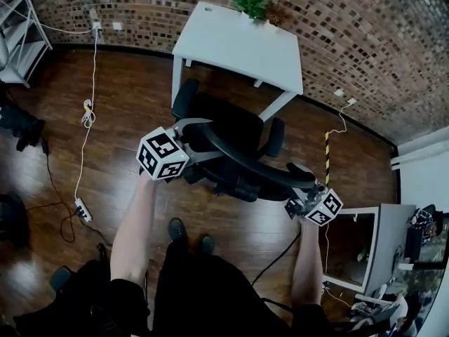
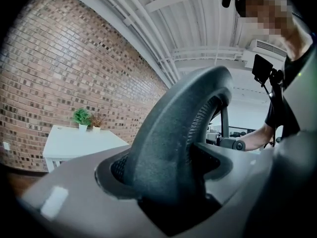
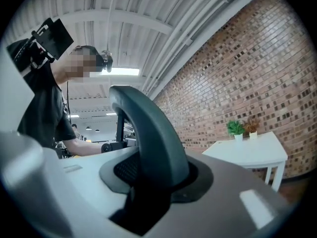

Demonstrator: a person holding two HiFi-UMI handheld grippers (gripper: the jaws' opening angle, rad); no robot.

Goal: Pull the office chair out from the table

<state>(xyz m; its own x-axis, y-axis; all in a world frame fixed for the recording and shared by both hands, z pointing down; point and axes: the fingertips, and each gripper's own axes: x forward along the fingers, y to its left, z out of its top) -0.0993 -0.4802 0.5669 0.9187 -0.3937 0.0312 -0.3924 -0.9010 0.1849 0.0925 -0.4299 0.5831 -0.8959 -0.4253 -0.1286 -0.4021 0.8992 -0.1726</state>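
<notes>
The black office chair [image 1: 231, 128] stands on the wood floor in front of the white table [image 1: 238, 44], its seat out from under the tabletop. Its curved backrest rim [image 1: 245, 161] faces me. My left gripper [image 1: 193, 146] is shut on the left end of that rim, my right gripper [image 1: 302, 192] on the right end. In the left gripper view the rim [image 2: 173, 133] fills the gap between the jaws of the left gripper [image 2: 173, 192]. In the right gripper view the rim [image 3: 153, 133] rises from between the jaws of the right gripper [image 3: 153, 192]. Both grippers point about level.
A potted plant [image 1: 250, 3] sits on the table's far edge by the brick wall. A power strip [image 1: 83, 209] and its cables lie on the floor at left, near a metal shelf [image 1: 17, 27]. Another desk [image 1: 365, 248] stands at right. My shoes [image 1: 186, 234] are just behind the chair.
</notes>
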